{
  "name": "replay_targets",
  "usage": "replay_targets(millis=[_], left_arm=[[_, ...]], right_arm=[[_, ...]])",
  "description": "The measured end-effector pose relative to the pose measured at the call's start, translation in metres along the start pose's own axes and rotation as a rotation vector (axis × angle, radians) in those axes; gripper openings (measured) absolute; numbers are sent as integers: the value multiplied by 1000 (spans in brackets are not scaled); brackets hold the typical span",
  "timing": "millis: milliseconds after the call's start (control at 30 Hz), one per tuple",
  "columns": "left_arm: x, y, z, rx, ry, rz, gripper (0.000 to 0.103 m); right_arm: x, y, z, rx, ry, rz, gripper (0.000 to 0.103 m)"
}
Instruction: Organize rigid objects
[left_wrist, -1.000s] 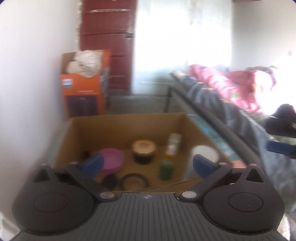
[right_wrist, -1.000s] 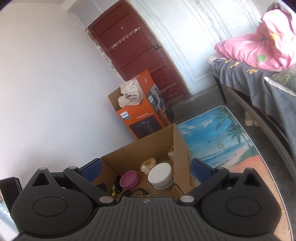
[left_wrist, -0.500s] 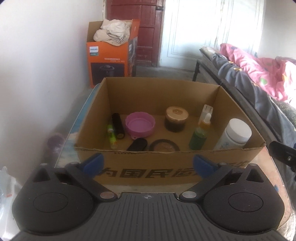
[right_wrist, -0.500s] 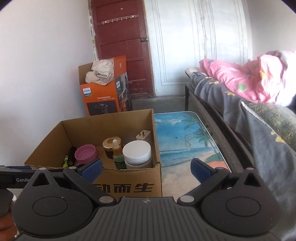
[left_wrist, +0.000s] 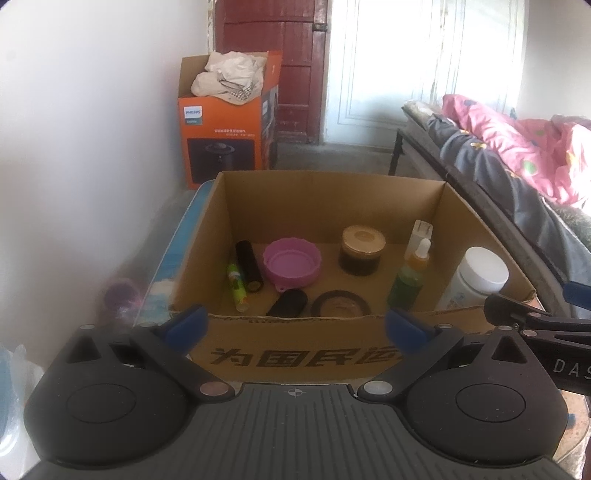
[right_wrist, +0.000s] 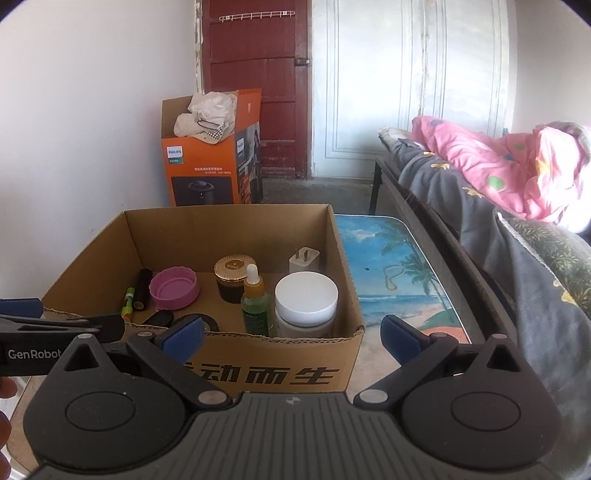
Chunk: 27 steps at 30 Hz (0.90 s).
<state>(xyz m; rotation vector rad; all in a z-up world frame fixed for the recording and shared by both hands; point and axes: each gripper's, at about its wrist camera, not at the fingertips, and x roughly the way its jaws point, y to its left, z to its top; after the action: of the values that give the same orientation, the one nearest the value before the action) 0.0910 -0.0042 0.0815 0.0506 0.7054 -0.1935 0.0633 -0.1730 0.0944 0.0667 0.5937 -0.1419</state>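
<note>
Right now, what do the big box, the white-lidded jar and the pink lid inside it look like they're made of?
The cardboard box: brown corrugated cardboard, matte, with a ragged cut rim and printed black characters. The white-lidded jar: probably plastic, with a smooth, slightly glossy lid over a translucent whitish body. The pink lid: likely moulded plastic, uniform in colour with a scalloped edge and small tab.

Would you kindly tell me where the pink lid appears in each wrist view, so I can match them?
Left wrist: pink lid lies centre-left on the cardboard box floor, right of the black tube.
Right wrist: pink lid sits lower left, in the box's left half.
Shared landmark: the gold-lidded jar, immediately to its right.
</note>
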Motion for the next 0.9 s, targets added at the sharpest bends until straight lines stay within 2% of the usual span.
replay_targets(millis=[900], left_arm=[[6, -4, 1, 29, 7, 27, 103]], right_arm=[[10, -3, 0, -2, 25, -10, 103]])
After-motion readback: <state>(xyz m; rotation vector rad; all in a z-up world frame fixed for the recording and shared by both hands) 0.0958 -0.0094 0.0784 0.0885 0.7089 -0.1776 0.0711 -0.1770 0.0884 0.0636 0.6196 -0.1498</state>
